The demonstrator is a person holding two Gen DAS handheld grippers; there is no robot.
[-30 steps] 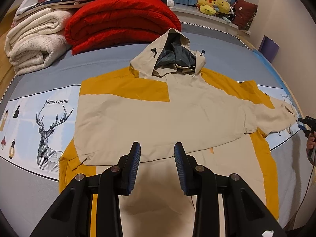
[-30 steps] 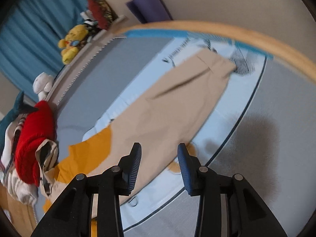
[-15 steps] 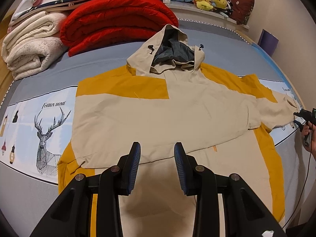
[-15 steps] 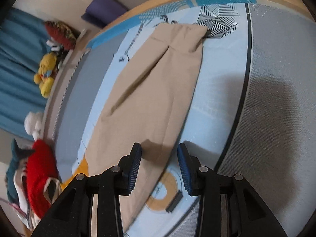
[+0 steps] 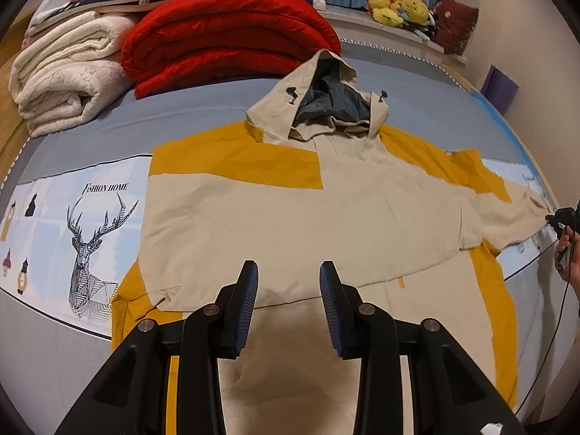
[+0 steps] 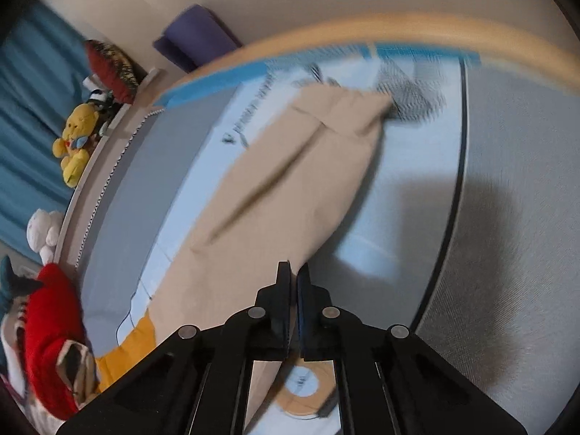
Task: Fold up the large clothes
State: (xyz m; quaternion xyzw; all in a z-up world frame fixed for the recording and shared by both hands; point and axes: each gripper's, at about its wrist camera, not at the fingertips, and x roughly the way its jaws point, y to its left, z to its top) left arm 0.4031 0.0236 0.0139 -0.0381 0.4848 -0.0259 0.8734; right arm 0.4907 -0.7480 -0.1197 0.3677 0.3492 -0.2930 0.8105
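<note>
The hooded jacket (image 5: 290,217), beige with mustard panels, lay spread flat across the middle of the bed (image 5: 90,134), hood toward the stacked red quilt (image 5: 228,32) and white blankets (image 5: 61,76) at the far edge, one sleeve already folded across the body and the other sleeve (image 6: 290,188) stretched out toward the bed's wooden-rimmed side. It looked like thin, light, limp cloth, likely to sag and slide rather than hold a crease, so a hem or cuff edge seemed the sensible place to pinch. The left tool (image 5: 289,304) hung over the jacket's lower hem, tilted steeply down, jaws partly apart and empty. The right tool (image 6: 293,279) had just been closing; its jaws stood together on the outstretched sleeve's near edge, pitched down toward the bed, apparently pinching the fabric. A hand (image 5: 567,250) showed at the bed's side edge.
</note>
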